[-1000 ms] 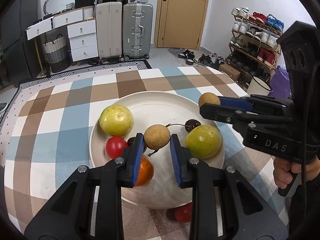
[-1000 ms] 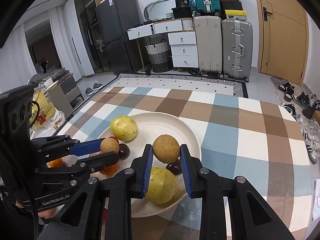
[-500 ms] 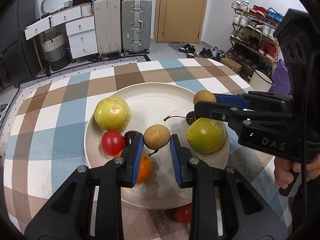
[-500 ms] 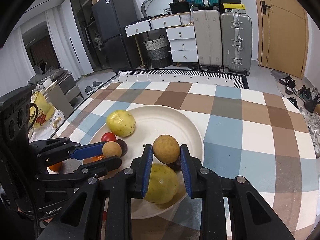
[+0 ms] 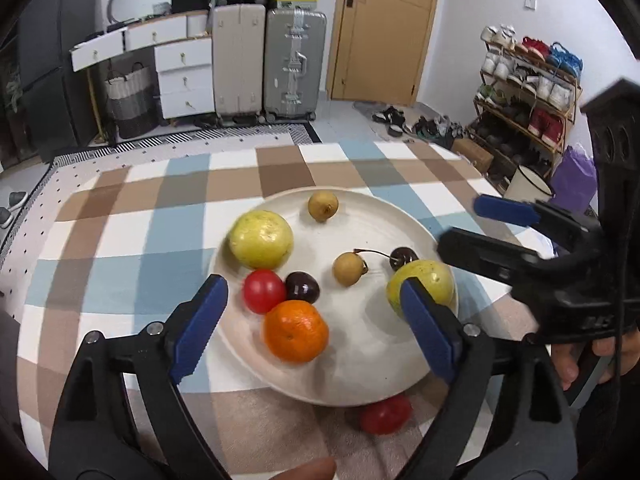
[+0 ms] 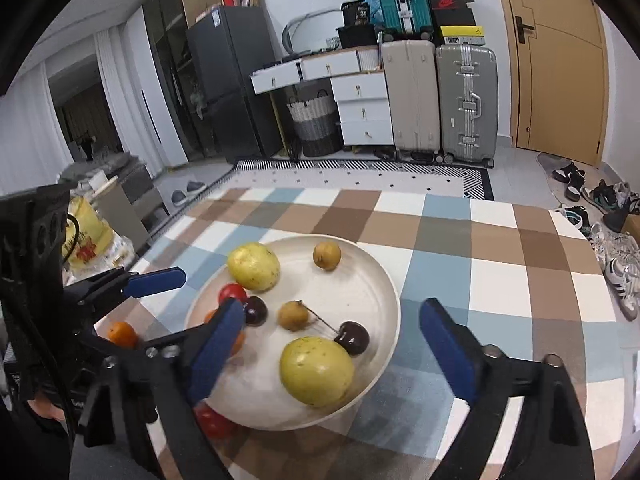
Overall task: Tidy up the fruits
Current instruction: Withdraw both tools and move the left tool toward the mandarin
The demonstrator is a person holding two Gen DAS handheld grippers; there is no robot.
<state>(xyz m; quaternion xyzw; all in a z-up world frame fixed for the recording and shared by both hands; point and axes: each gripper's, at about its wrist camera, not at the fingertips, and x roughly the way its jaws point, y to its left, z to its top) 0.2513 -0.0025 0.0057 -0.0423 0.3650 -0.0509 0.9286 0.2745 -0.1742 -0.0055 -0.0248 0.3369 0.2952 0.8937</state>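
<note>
A white plate (image 5: 360,392) (image 6: 384,280) on the chequered cloth holds two yellow-green fruits (image 5: 261,239) (image 5: 424,284), two brown longans (image 5: 323,206) (image 5: 350,268), two dark cherries (image 5: 303,287) (image 5: 404,258), a red tomato (image 5: 264,291) and an orange (image 5: 296,331). My left gripper (image 5: 312,286) hangs over the plate's near side. Its jaws are opening, and the pads touch nothing. My right gripper (image 6: 331,308) (image 5: 462,222) hovers at the plate's right side. Its jaws are opening too and grip no fruit. One longan (image 6: 293,315) lies under them.
A second red tomato (image 5: 386,414) (image 6: 214,420) lies on the cloth against the plate's near rim. A small orange (image 6: 122,334) sits on the cloth left of the plate. A hand (image 5: 580,364) holds the right gripper. Suitcases, drawers and a shoe rack stand beyond the table.
Both grippers were shut on a longan each and have swung wide. The two longans now lie on the plate, one near the far rim, one in the middle.
</note>
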